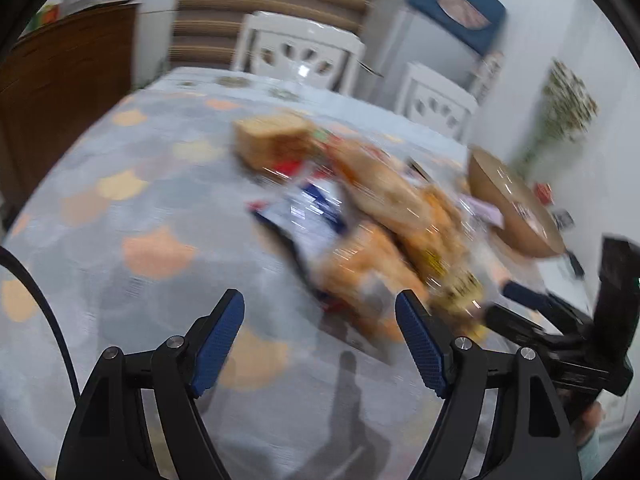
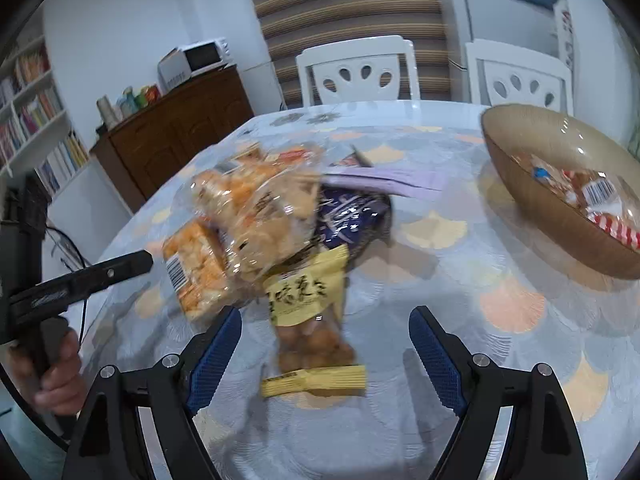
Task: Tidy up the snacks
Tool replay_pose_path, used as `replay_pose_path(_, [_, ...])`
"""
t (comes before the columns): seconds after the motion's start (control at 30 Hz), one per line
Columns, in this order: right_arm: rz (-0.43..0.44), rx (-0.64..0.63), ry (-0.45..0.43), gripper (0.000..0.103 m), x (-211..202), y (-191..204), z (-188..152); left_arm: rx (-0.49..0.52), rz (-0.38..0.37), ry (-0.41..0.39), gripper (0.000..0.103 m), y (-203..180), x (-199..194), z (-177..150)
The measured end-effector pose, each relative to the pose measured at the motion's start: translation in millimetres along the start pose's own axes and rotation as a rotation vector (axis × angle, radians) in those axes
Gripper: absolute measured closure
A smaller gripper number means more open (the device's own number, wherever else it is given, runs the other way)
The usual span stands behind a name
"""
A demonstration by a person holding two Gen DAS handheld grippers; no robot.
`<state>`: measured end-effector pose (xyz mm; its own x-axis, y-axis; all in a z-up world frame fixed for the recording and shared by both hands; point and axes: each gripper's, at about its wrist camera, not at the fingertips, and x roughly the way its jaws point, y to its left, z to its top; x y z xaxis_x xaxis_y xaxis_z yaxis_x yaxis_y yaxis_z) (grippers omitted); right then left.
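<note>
Step in hand: an approach to the heap of snack packets (image 2: 276,216) is judged to be under way; nothing is grasped yet.
Snack heap: clear bags of orange and tan crackers, a dark blue packet (image 2: 352,216) and a lilac one are piled on the patterned surface (image 2: 460,320), left of the bowl.
Nearest packet: a yellow-labelled bag of brown balls (image 2: 312,320) is seen lying flat, closest to the right gripper (image 2: 324,356), its lower end between the blue fingers (image 2: 216,352) but untouched.
Right fingers: released and spread wide, with no pad pressed on anything.
Left gripper (image 1: 320,340): its fingers (image 1: 218,340) are released over bare cloth, just short of the blurred heap; nothing lies between them.
Bowl: a brown glass bowl (image 2: 516,152) is seen to the right of the heap, a few wrapped snacks already inside.
Next move: the right fingers would need to be lowered around the yellow-labelled bag and clenched on it, then the bag carried to the bowl, presumably.
Risk: the thin film could slip or crumple.
</note>
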<state>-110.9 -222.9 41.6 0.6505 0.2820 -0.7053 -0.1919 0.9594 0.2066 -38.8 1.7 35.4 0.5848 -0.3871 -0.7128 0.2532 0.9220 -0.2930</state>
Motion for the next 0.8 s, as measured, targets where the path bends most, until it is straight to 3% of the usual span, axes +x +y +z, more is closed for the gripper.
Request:
replay_pose_path(0.23, [-0.030, -0.029, 0.035, 0.019, 13.0, 6.0, -2.7, 0.168, 0.098, 0.126, 0.026, -42.8, 38.6, -14.1])
replay_pose_path(0.33, [-0.031, -0.026, 0.049, 0.019, 16.2, 5.1, -2.7, 0.206, 0.161, 0.122, 0.026, -46.6, 39.2, -17.0])
replay_pose_path(0.6, [-0.023, -0.007, 0.045, 0.019, 16.8, 0.3, -2.6, 0.090, 0.263, 0.077, 0.026, 17.1, 1.6, -7.0])
replay_pose_path(0.7, [-0.017, 0.000, 0.046, 0.019, 16.9, -1.0, -2.7, 0.035, 0.234, 0.065, 0.026, 39.6, -11.1, -3.6])
replay_pose_path(0.8, [-0.011, -0.001, 0.049, 0.019, 17.4, -1.1, -2.9, -0.002, 0.120, 0.059, 0.026, 44.4, -17.2, -0.1])
